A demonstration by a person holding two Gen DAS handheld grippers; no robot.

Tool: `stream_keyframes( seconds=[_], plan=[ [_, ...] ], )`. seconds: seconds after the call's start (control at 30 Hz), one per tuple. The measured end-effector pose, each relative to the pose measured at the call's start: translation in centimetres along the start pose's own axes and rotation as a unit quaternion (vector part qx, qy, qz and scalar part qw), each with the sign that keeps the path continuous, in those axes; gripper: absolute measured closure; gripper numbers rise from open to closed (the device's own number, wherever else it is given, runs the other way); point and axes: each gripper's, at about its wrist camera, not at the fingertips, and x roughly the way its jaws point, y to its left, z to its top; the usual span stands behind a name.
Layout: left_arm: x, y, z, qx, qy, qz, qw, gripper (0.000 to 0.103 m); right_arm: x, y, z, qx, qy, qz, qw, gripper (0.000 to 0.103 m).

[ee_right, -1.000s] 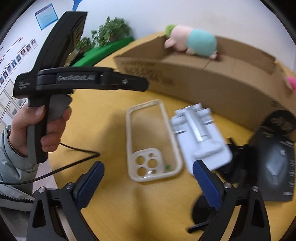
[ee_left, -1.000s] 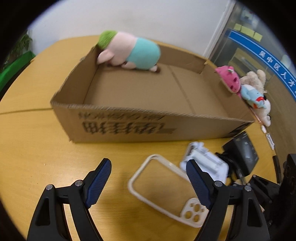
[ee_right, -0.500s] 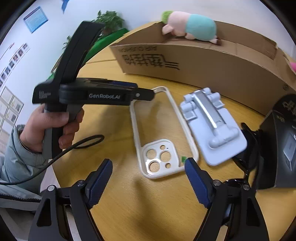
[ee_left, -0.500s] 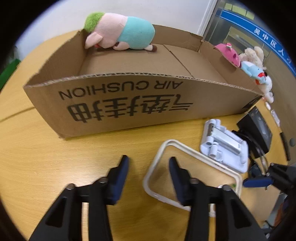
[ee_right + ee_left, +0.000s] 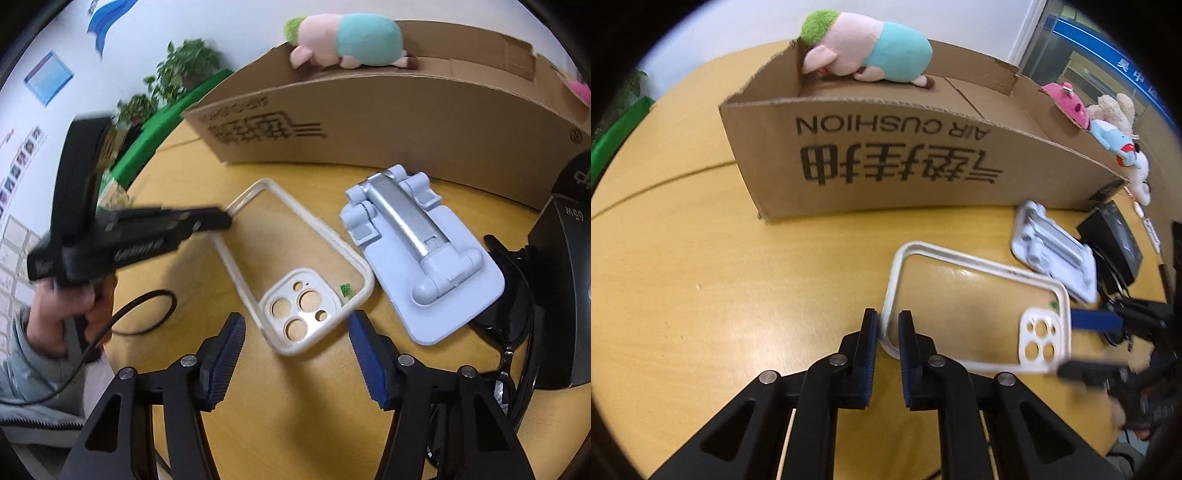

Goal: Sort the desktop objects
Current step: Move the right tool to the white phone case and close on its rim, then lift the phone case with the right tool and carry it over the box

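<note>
Left wrist view shows the left tool [image 5: 887, 328] clenched on the cream-rimmed clear phone case's [image 5: 975, 310] thin edge, likely for lifting into the cardboard box [image 5: 886, 155], while the right tool [image 5: 295, 343] hovers released.

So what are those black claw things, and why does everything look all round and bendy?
They are two grabbing tools that a person holds, one in each hand. Each tool carries a small wide-eyed camera, which bends the picture. One picture looks along the left gripper, the other along the right gripper.

On the yellow table lie a see-through phone case, a pale blue phone stand, some black items, and a big cardboard box with a plush pig on its far edge.

The left jaws are pinched on the rim of the phone case. The right jaws are wide open near the case's other end, holding nothing.
</note>
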Motion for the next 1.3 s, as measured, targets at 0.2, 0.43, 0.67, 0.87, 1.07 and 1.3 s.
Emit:
stream_keyframes(
  seconds=[0.2, 0.43, 0.67, 0.87, 1.07, 1.3],
  plan=[
    [-0.8, 1.3, 0.5, -0.032, -0.01, -0.024, 0.9991, 0.088, -0.2, -1.8, -0.3, 0.021, -0.015, -0.025, 0.999, 0.076],
    [0.5, 0.1, 1.2, 0.012, 0.001, -0.007, 0.9999, 0.086, -0.5, -1.6, -0.8, 0.006, -0.022, -0.041, 0.999, 0.085],
    [0.0, 0.0, -0.1, 0.003, 0.001, 0.009, 1.0, 0.09, -0.1, -1.3, -0.4, -0.002, -0.021, -0.032, 0.999, 0.082],
    [-0.1, -0.3, -0.5, -0.009, -0.009, 0.017, 0.9998, 0.092, 0.2, -0.7, -0.3, -0.019, -0.023, -0.042, 0.999, 0.079],
    [-0.7, -0.3, -0.3, -0.014, -0.019, 0.011, 0.9997, 0.094, 0.1, -0.6, -0.3, -0.03, -0.031, -0.059, 0.997, 0.086],
    [-4.6, -1.8, 1.4, -0.012, -0.079, -0.01, 0.9967, 0.094, -3.8, -0.5, 0.3, -0.022, -0.088, -0.056, 0.994, 0.09]
  ],
)
